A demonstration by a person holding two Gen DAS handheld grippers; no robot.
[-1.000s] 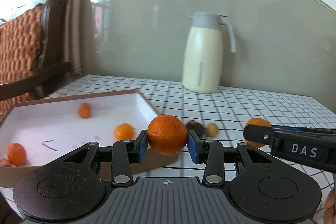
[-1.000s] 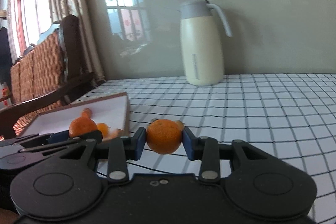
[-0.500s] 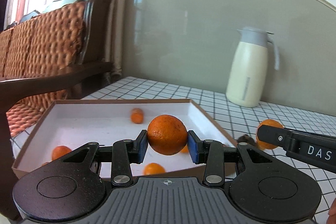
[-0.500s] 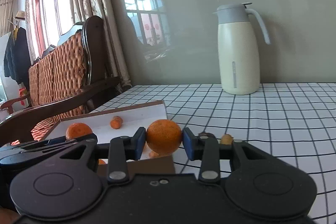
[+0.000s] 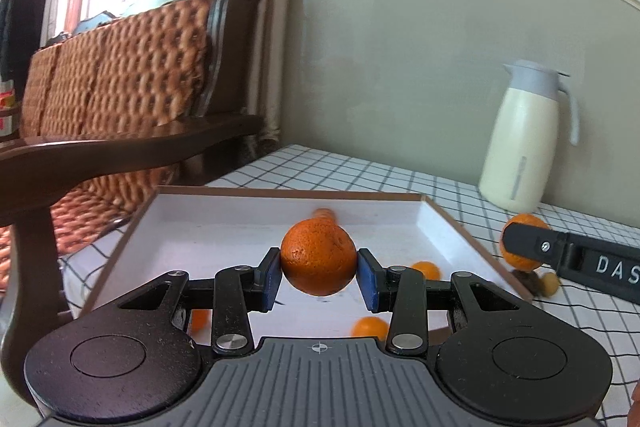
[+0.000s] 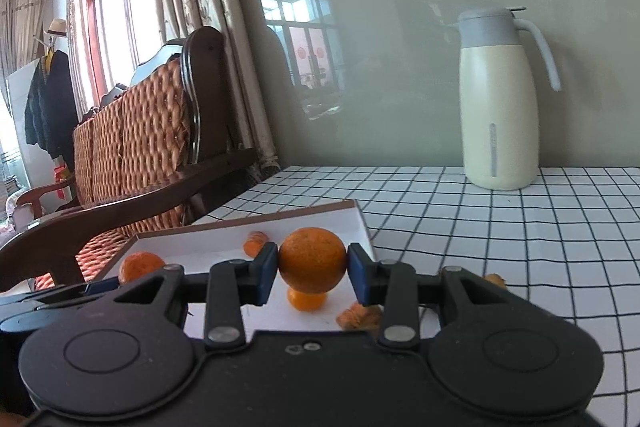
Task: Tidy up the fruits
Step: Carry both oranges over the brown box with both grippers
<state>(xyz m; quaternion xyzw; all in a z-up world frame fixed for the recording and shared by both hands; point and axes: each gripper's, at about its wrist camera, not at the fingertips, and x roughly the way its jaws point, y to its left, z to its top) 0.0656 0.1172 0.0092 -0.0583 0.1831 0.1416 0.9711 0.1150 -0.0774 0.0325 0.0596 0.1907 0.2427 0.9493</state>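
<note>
- Behind the black body of our left tongs (image 5: 319, 277), part of the tray (image 5: 224, 223) floor is hidden, and two small fruits there, one (image 5: 370, 327) near the front edge and one (image 5: 199, 319) further left, show only in part.
- Motion blur smears a small fruit (image 5: 325, 214) at the far side of the tray; we cannot tell its exact shape.
- We pinch one orange (image 5: 319, 257) between the blue pads of the left tongs; it hangs above the white tray floor, touching both pads.
- Our right tongs (image 6: 312, 271) pinch a second orange (image 6: 312, 259) the same way, above the tray's near right corner as seen from the right wrist.
- From the left wrist that second orange (image 5: 523, 241) is half covered by the right tongs' finger, out past the tray's right rim.
- Another small fruit (image 6: 306, 299) lies just below the right-held orange, and scraps of peel (image 6: 358, 315) sit beside it, partly masked by the tongs.
- Two small dark and tan pieces (image 5: 540, 282) lie on the checked table (image 6: 520, 227) just outside the tray; we cannot identify them.
- A cream jug (image 6: 498, 99) stands well apart by the wall, and a wicker-backed bench (image 6: 132, 147) runs along the left.
</note>
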